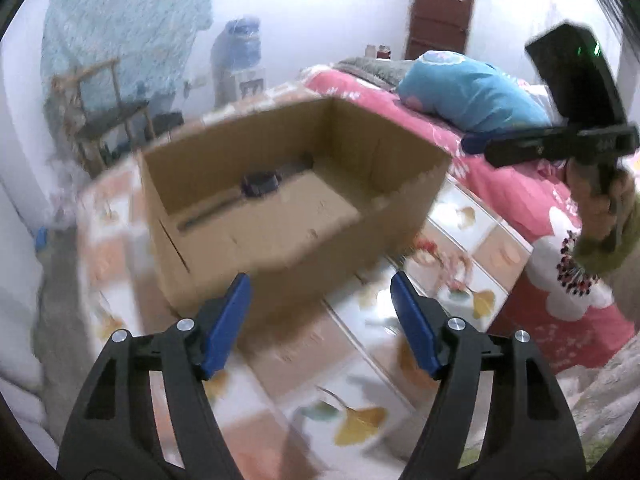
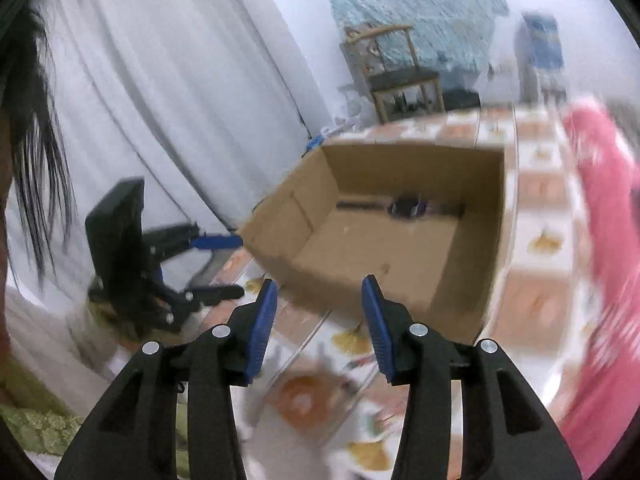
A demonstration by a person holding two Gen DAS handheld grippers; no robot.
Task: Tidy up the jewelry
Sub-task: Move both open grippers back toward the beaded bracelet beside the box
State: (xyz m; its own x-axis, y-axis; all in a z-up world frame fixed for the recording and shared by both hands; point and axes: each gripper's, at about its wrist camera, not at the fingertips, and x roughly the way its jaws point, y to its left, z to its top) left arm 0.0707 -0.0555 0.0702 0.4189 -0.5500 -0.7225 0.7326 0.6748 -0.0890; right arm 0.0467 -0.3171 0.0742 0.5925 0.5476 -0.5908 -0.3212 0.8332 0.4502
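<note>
An open cardboard box (image 1: 224,264) (image 2: 480,200) stands on a cloth with a tile and leaf pattern (image 1: 360,416). On its floor lies a dark watch-like piece with a long strap (image 1: 260,184) (image 2: 408,206). My left gripper (image 1: 320,280) hovers in front of the box, open, with nothing between its blue pads (image 1: 224,328). My right gripper (image 2: 320,282) also stands open and empty before the box's near wall. Blurred pink and red beads (image 1: 444,264) lie on the cloth right of the box. Each gripper shows in the other's view: the right one (image 1: 480,148) held by a hand, the left one (image 2: 228,266).
A bed with a pink flowered blanket (image 1: 532,208) and a blue pillow (image 1: 472,92) borders the cloth on the right. A wooden chair (image 2: 400,76) and a water dispenser (image 1: 240,60) stand by the far wall. White curtains (image 2: 180,100) hang at the left.
</note>
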